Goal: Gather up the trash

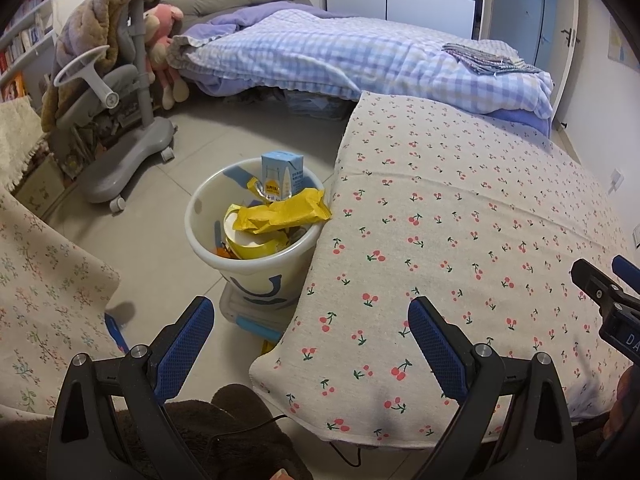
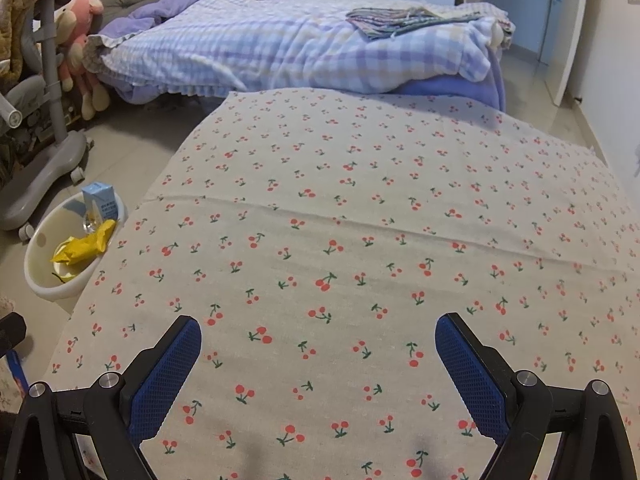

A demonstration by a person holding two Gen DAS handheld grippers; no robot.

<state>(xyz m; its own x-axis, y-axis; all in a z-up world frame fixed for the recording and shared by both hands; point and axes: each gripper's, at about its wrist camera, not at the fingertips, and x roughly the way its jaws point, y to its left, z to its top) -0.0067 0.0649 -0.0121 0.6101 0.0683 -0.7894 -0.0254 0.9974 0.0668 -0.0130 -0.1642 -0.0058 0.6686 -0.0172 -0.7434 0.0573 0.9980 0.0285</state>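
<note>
A white trash bin (image 1: 208, 240) stands on the floor against the left edge of a table with a cherry-print cloth (image 1: 460, 220). It holds yellow wrappers (image 1: 280, 212) and an upright blue carton (image 1: 282, 172). My left gripper (image 1: 310, 316) hovers open and empty just short of the bin, over the table's corner. In the right wrist view the bin (image 2: 48, 280), the wrappers (image 2: 82, 246) and the carton (image 2: 98, 198) sit at the far left. My right gripper (image 2: 318, 334) is open and empty above the cherry-print cloth (image 2: 360, 220).
A bed with a checked blue quilt (image 1: 340, 56) lies behind the table. A grey wheeled chair (image 1: 116, 120) with a brown blanket stands on the tiled floor to the left. A floral cloth (image 1: 44, 300) hangs at the near left. The right gripper's body (image 1: 604, 300) shows at the right edge.
</note>
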